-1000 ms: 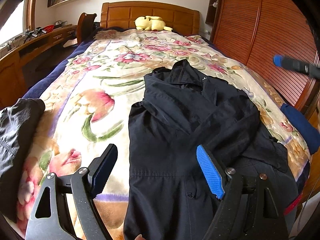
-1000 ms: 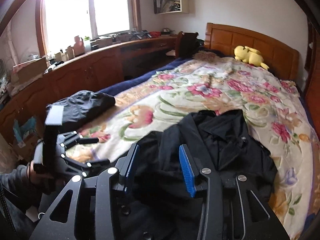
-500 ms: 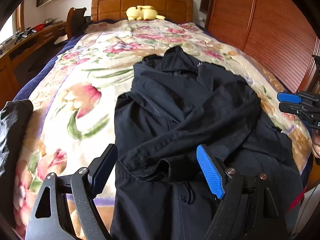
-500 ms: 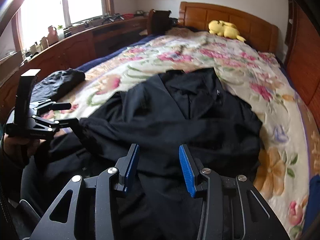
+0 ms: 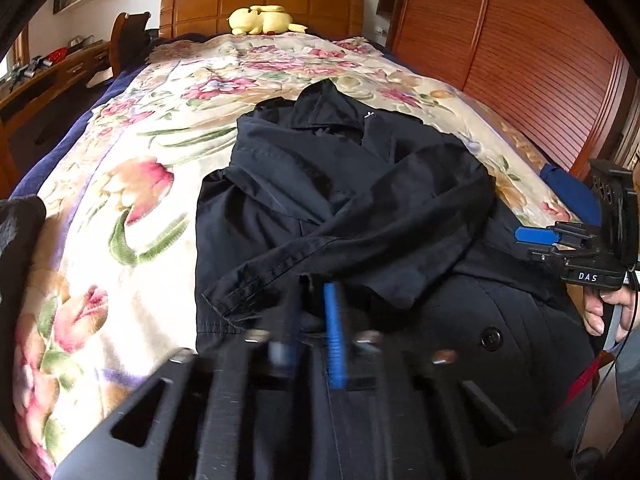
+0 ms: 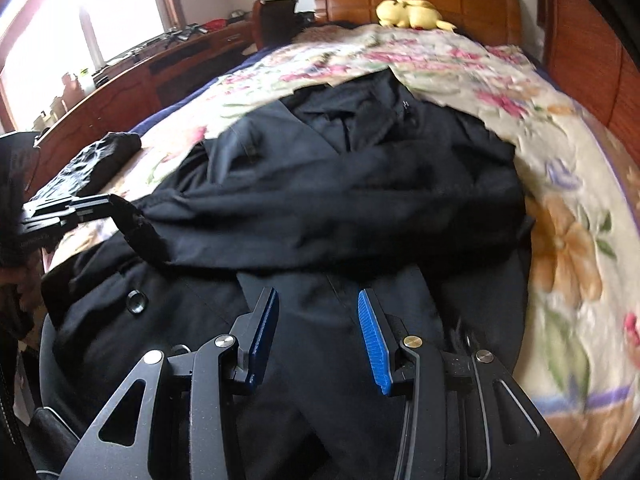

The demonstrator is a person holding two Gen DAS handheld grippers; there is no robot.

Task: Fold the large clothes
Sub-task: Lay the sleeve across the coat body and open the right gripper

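A large black coat [image 5: 340,184] lies on the floral bedspread [image 5: 132,184], its sleeves crossed over the chest. My left gripper [image 5: 314,292] is blurred; its jaws are closing, almost together, on the cuff end of the sleeve [image 5: 280,264]. In the right wrist view the left gripper [image 6: 116,204] pinches that cuff [image 6: 148,240] at the coat's [image 6: 360,184] left side. My right gripper [image 6: 316,300] is open over the coat's lower front, with nothing between its blue pads. The left wrist view shows the right gripper [image 5: 524,236] at the right edge, held in a hand [image 5: 600,312].
A second dark garment [image 6: 92,164] lies bundled at the bed's left edge. A yellow plush toy [image 5: 264,20] rests by the wooden headboard [image 5: 260,4]. A slatted wooden wardrobe [image 5: 520,52] runs along the right, a desk [image 6: 160,68] under the window along the left.
The left jaws went from wide open to nearly together on the sleeve cuff. The right gripper sank towards the coat's lower front, its jaws unchanged.
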